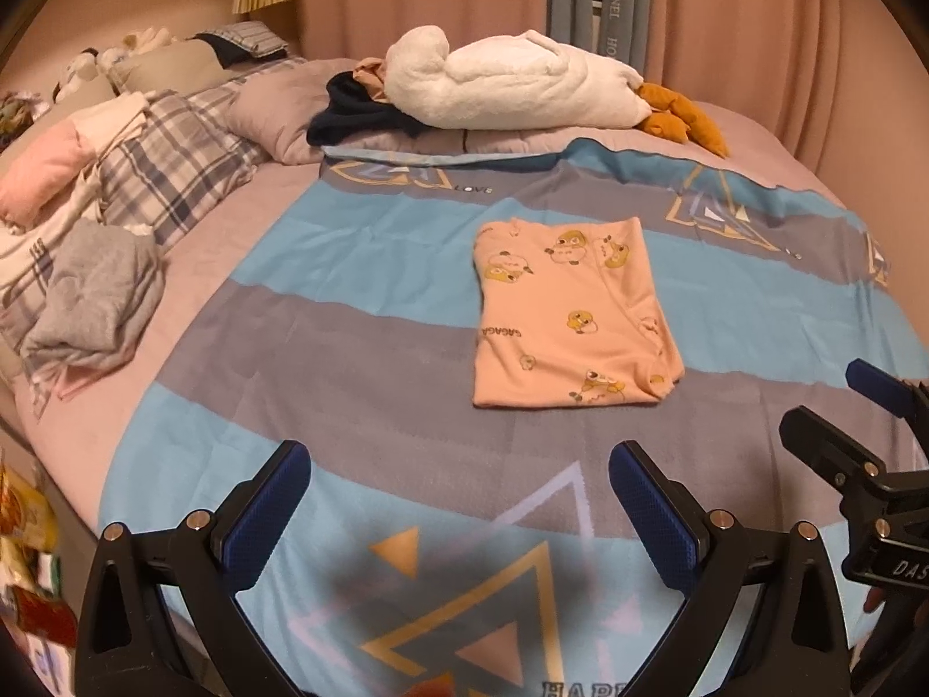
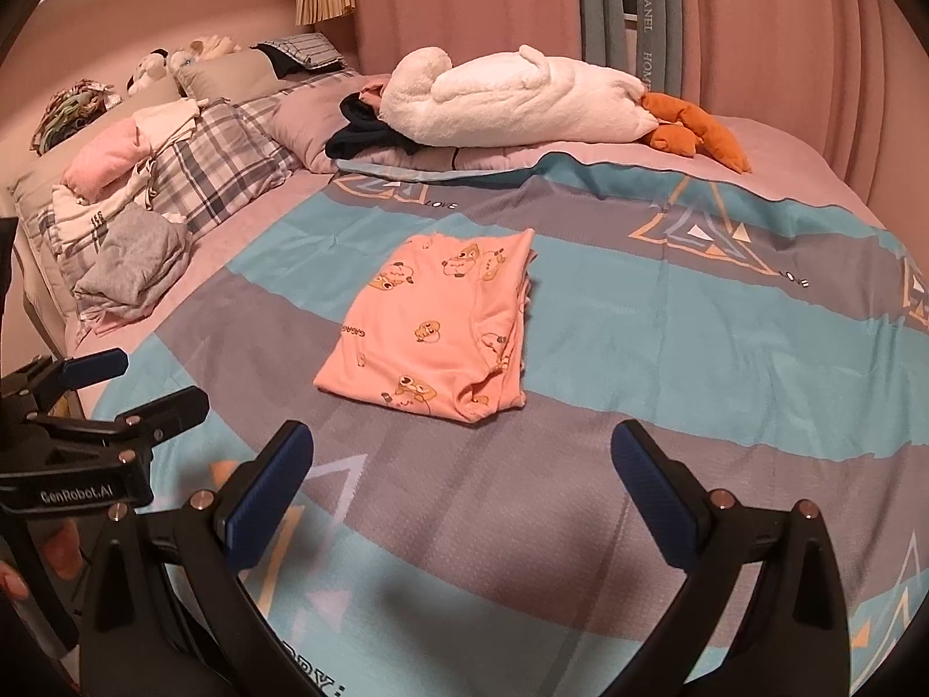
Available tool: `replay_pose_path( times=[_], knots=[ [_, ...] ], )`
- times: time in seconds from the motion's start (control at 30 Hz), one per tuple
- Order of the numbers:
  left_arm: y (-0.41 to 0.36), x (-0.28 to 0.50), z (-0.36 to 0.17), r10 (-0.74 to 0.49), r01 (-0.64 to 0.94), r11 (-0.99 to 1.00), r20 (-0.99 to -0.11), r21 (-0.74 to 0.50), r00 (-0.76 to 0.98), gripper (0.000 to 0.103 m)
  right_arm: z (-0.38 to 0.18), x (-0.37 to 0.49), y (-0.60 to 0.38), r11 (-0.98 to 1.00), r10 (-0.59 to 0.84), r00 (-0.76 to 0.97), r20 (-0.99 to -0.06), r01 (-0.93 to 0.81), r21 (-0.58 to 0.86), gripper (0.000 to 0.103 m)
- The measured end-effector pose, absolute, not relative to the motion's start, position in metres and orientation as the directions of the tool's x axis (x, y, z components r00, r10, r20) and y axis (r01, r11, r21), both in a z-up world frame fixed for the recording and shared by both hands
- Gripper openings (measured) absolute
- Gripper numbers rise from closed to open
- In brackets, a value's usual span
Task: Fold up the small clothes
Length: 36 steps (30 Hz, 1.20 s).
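Left wrist view: left gripper [image 1: 458,479] spread, empty; pink garment [image 1: 572,313] folded on the striped sheet [image 1: 348,302], beyond its fingers.
Right wrist view: right gripper [image 2: 461,464] spread (also empty), short of the garment.
Risk: careless pinching could drag layers apart.

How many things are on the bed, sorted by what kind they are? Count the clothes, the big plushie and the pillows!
Folded peach clothes with cartoon ducks: 1
Grey clothes: 1
Dark clothes: 1
Big white goose plushie: 1
Plaid pillow: 1
Plain mauve pillow: 1
Total: 6
The pile of pink and white cloth on the far pillows is too jumbled to count.
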<state>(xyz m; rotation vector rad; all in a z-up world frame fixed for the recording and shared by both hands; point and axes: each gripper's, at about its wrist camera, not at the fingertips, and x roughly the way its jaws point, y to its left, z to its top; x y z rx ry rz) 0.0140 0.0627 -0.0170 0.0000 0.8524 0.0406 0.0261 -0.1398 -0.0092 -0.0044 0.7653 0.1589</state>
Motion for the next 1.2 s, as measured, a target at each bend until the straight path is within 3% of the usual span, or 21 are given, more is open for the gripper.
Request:
replay_pose_path(
  times=[1.2],
  knots=[
    [0.065,0.039,-0.036,0.087,-0.046,0.996,-0.796,0.074,0.599,0.102,-0.023,0.056,-0.129,0.983,0.173,0.670,-0.722,-0.167,0.081,0.103]
  ],
)
